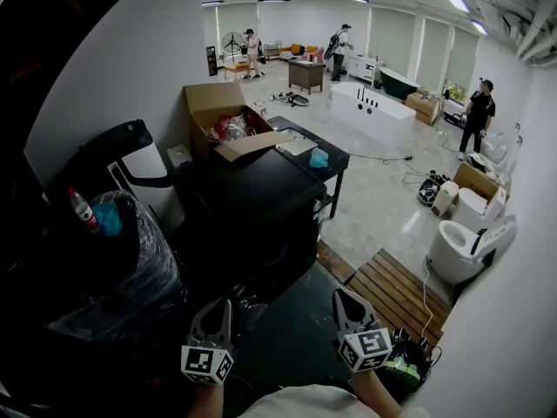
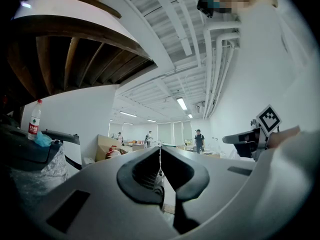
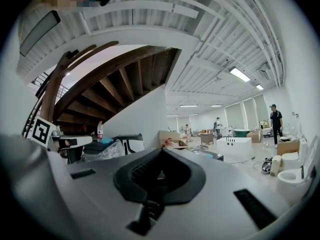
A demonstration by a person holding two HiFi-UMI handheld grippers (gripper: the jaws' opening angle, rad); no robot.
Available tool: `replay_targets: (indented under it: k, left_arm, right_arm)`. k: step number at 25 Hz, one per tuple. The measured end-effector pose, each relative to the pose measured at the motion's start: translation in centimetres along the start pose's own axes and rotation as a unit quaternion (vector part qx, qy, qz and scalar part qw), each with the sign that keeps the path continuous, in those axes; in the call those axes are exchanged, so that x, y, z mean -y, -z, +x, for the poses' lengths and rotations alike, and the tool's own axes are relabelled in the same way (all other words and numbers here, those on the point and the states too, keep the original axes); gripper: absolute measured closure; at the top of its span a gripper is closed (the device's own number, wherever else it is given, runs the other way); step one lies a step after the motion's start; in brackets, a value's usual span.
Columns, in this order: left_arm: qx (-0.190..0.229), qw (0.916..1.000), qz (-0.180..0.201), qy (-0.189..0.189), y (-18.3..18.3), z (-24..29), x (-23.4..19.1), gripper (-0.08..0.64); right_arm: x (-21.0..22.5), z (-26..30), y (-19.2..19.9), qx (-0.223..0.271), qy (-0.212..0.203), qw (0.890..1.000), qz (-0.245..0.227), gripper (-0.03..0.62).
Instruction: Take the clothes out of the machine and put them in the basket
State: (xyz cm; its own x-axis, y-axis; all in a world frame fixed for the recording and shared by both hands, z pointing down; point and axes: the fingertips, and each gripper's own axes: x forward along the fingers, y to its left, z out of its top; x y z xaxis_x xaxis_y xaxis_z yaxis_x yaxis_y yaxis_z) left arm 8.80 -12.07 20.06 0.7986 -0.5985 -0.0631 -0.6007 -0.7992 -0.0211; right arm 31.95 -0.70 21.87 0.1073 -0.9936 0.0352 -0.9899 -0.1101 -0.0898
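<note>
A black machine [image 1: 261, 220] stands in front of me in the head view; its front is dark and I see no clothes in it. My left gripper [image 1: 214, 310] and right gripper [image 1: 346, 300] are held low before it, side by side and pointing level. Both are shut with nothing between the jaws. In the left gripper view the left gripper [image 2: 160, 151] has its tips meeting, and the right gripper's marker cube [image 2: 268, 120] shows at the right. The right gripper [image 3: 162, 155] is likewise closed in its own view. A dark container with something green [image 1: 406, 369] sits at the lower right; I cannot tell if it is the basket.
A plastic-wrapped bin [image 1: 130, 268] with a bottle [image 1: 83, 212] stands left of the machine. Behind are an open cardboard box [image 1: 222, 116], a black table [image 1: 300, 151], a white bathtub [image 1: 372, 107], and a toilet [image 1: 461, 249]. Wooden decking [image 1: 392, 290] lies right. People stand far back.
</note>
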Motion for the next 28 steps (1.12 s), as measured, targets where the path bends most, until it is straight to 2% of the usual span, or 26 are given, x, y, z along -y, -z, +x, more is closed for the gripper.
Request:
replay_targets:
  k: [2, 6, 20, 28]
  left_arm:
    - [-0.001, 1.0000, 0.001, -0.001, 0.0, 0.0, -0.2, 0.538]
    - [-0.006, 0.9997, 0.026, 0.002, -0.1, -0.1, -0.1, 0.538]
    - [-0.010, 0.9996, 0.022, 0.016, 0.3, 0.5, -0.2, 0.538]
    - [-0.018, 0.9995, 0.021, 0.010, 1.0, 2.5, 0.0, 0.538]
  right_arm:
    - [-0.1, 0.1, 0.0, -0.001, 0.001, 1.000, -0.002, 0.584]
    - [-0.4, 0.2, -0.3, -0.001, 0.004, 1.000, -0.003, 0.584]
    - [-0.8, 0.8, -0.2, 0.004, 0.011, 1.000, -0.003, 0.584]
    - [1.0, 2.7, 0.2, 0.002, 0.004, 1.000, 0.002, 0.584]
